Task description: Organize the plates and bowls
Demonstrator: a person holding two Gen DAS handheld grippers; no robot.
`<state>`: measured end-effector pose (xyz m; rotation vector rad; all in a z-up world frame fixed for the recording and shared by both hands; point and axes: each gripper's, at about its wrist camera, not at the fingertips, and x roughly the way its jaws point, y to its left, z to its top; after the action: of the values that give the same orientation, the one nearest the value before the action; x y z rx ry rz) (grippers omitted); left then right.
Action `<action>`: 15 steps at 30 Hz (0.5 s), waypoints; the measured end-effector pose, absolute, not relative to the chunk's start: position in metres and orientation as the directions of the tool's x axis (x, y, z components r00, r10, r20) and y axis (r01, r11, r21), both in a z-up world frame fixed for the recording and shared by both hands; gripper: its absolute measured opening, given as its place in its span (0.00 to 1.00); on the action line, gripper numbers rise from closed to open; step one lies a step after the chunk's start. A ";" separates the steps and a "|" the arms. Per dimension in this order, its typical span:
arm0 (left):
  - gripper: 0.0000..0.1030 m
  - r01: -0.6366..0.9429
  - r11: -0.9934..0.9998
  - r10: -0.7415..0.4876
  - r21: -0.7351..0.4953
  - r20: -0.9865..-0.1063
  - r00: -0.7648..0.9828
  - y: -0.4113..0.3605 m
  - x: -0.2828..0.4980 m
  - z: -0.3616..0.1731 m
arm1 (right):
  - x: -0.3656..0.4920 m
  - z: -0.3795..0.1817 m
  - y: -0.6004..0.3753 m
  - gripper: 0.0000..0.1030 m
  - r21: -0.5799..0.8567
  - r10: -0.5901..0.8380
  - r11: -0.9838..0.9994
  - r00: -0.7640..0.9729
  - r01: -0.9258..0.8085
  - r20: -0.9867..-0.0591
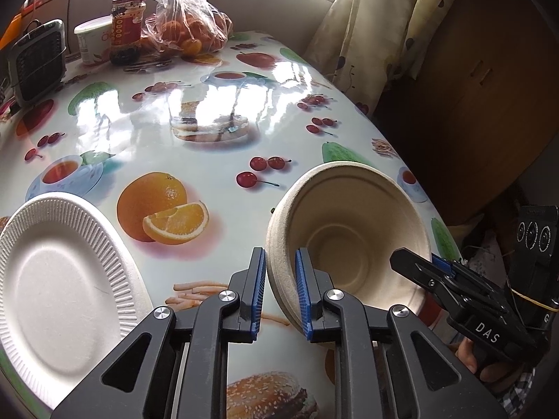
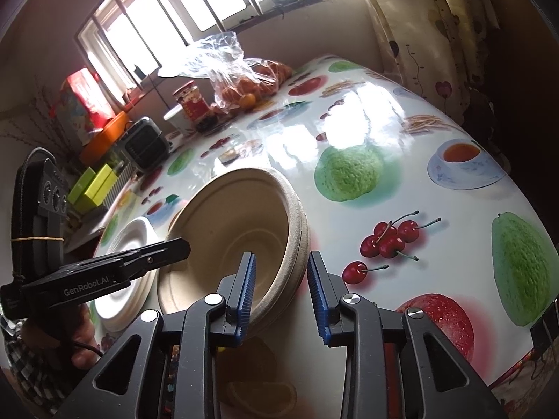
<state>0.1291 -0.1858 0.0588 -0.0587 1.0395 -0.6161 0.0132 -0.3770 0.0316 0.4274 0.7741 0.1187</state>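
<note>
Clearly, the beige bowl sits tilted in the lower right of the left wrist view, its opening turned toward the camera. The left claw straddles the bowl's near left rim: one blue pad lies on the outer wall and the other on the inner wall, both pressed against the rim, so this claw is clamped on the bowl. The right claw reaches in from the lower right edge of that view and meets the bowl's right rim, with a hand behind it.

From the right wrist view the same bowl fills the centre, and its rim shows as a double edge, which may be two nested bowls; that cannot be settled. The right claw has its left pad inside the bowl against the wall, while the right pad stands just outside the rim with a sliver of gap visible, so it brackets the rim without a firm pinch. The left claw enters from the left edge of this view.

A white paper plate lies flat on the bench at the lower left of the left wrist view, beside the bowl and apart from it.
</note>
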 end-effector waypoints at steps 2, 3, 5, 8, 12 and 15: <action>0.18 0.448 0.832 -0.501 -0.326 -0.788 0.357 -0.186 0.129 0.060 | 0.013 0.032 -0.377 0.28 0.413 0.257 0.909 0.713 0.051 -0.653; 0.18 0.448 0.834 -0.500 -0.324 -0.788 0.360 -0.186 0.129 0.060 | 0.013 0.032 -0.376 0.27 0.411 0.256 0.910 0.712 0.051 -0.654; 0.18 0.445 0.834 -0.501 -0.325 -0.785 0.366 -0.185 0.128 0.062 | 0.014 0.033 -0.377 0.27 0.411 0.257 0.910 0.713 0.047 -0.652; 0.18 0.443 0.837 -0.498 -0.321 -0.783 0.373 -0.183 0.127 0.064 | 0.014 0.036 -0.375 0.26 0.410 0.258 0.911 0.715 0.043 -0.650; 0.18 0.440 0.839 -0.497 -0.320 -0.779 0.381 -0.180 0.125 0.068 | 0.013 0.039 -0.373 0.26 0.409 0.261 0.912 0.718 0.037 -0.645; 0.18 0.435 0.841 -0.496 -0.321 -0.779 0.384 -0.178 0.125 0.069 | 0.013 0.041 -0.371 0.26 0.411 0.265 0.911 0.717 0.033 -0.644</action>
<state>0.1247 -0.1777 0.0691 -0.0669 1.0159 -0.5936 0.0126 -0.3705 0.0406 0.4154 0.7651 0.1329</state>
